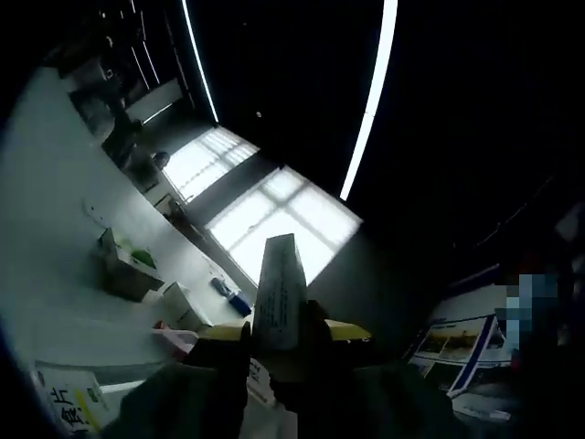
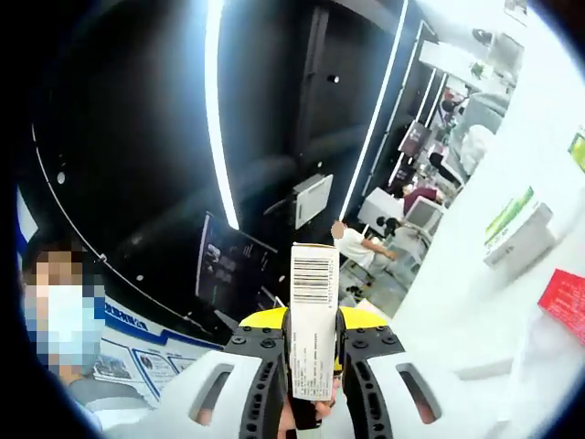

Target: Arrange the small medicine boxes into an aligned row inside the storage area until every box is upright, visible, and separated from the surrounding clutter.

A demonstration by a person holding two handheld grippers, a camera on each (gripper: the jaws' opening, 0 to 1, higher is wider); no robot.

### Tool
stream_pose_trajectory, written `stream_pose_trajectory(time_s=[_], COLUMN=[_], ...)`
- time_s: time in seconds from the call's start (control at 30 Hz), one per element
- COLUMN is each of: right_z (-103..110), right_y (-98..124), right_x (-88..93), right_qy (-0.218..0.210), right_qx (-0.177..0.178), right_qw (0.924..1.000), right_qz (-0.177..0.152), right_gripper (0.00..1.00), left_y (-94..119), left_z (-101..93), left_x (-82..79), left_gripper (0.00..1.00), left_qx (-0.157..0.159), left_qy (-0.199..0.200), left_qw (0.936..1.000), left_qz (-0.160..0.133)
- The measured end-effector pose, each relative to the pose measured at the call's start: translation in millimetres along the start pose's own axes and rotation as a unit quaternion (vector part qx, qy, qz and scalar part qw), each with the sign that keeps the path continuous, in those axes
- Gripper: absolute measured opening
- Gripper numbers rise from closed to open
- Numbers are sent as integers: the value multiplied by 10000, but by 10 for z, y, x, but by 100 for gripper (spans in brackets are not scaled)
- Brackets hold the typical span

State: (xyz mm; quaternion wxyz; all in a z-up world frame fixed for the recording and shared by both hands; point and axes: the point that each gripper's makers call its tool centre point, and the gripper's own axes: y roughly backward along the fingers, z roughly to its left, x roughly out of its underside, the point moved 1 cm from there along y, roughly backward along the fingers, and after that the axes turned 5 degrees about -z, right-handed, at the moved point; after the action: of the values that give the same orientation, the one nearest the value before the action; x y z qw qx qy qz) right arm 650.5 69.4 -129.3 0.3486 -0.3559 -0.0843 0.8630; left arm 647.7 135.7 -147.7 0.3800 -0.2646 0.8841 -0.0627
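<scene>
The left gripper (image 1: 274, 352) has its fingers closed on a small medicine box (image 1: 279, 293), raised on end. The right gripper (image 2: 313, 366) pinches another box (image 2: 313, 320), barcode showing (likely lifted clear of clutter). On the white table (image 1: 55, 229) more boxes (image 1: 128, 265) sit at nine o'clock, with bare surface around them.
</scene>
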Motion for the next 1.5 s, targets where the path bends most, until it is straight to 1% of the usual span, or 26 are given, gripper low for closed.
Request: stream_pose_trajectory(time_s=[0.03, 0.07, 0.13, 0.17, 0.23, 0.33, 0.47, 0.53, 0.7, 0.83, 0.9, 0.93, 0.97, 1.0, 1.07, 1.17, 1.27, 1.43, 1.5], right_z=[1, 10, 27, 40, 58, 79, 80, 63, 89, 128, 158, 174, 191, 174, 181, 169, 174, 181, 166], right_y=[5, 7, 5, 13, 16, 16, 17, 18, -4, -48, -65, -74, -81, -81, -83, -125, -149, -168, -168], right_x=[11, 35, 64, 88, 106, 126, 147, 163, 166, 137, 134, 130, 134, 127, 120, 159, 189, 187, 185], right_qy=[-28, -60, -88, -122, -195, -322, -238, -196, 36, 243, 274, 295, 309, 422, 377, 315, 371, 311, 292], right_qx=[-16, -49, -88, -126, -182, -266, -251, -224, -302, -324, -368, -400, -422, -356, -355, -304, -281, -330, -286], right_qw=[10000, 9998, 9995, 9990, 9984, 9972, 9972, 9973, 9976, 9974, 9970, 9967, 9964, 9959, 9958, 9958, 9950, 9945, 9949], right_qz=[78, 191, 303, 423, 503, 616, 661, 673, 619, 601, 620, 635, 672, 713, 761, 800, 888, 940, 926], right_gripper=[18, 18, 18, 18, 18, 18, 19, 19, 20, 25, 24, 20, 20, 20, 19, 19, 19, 19, 19], left_y=[-4, -7, -12, -8, 1, 20, 23, 37, 63, 69, 55, 46, 40, 40, 49, 86, 121, 157, 182], left_z=[-13, -34, -55, -75, -102, -145, -123, -115, -147, -161, -173, -178, -180, -192, -213, -188, -167, -193, -161], left_x=[21, 60, 115, 166, 236, 363, 431, 428, 406, 381, 383, 388, 395, 390, 398, 374, 331, 280, 234], left_gripper=[29, 29, 28, 27, 23, 21, 20, 20, 20, 20, 20, 20, 20, 20, 20, 21, 21, 22, 24], left_qx=[37, 83, 114, 153, 179, 212, 141, 94, 10, 24, 24, 23, 19, 72, 67, 76, 17, 55, -10], left_qy=[22, 57, 47, 41, 107, 259, 448, 503, 317, 252, 235, 219, 206, 172, 115, 39, -152, -416, -638], left_qw=[10000, 9998, 9994, 9988, 9979, 9959, 9942, 9937, 9948, 9953, 9954, 9953, 9951, 9953, 9957, 9969, 9973, 9967, 9962], left_qz=[56, 173, 337, 472, 607, 843, 963, 998, 968, 937, 923, 941, 966, 954, 915, 776, 725, 701, 600])
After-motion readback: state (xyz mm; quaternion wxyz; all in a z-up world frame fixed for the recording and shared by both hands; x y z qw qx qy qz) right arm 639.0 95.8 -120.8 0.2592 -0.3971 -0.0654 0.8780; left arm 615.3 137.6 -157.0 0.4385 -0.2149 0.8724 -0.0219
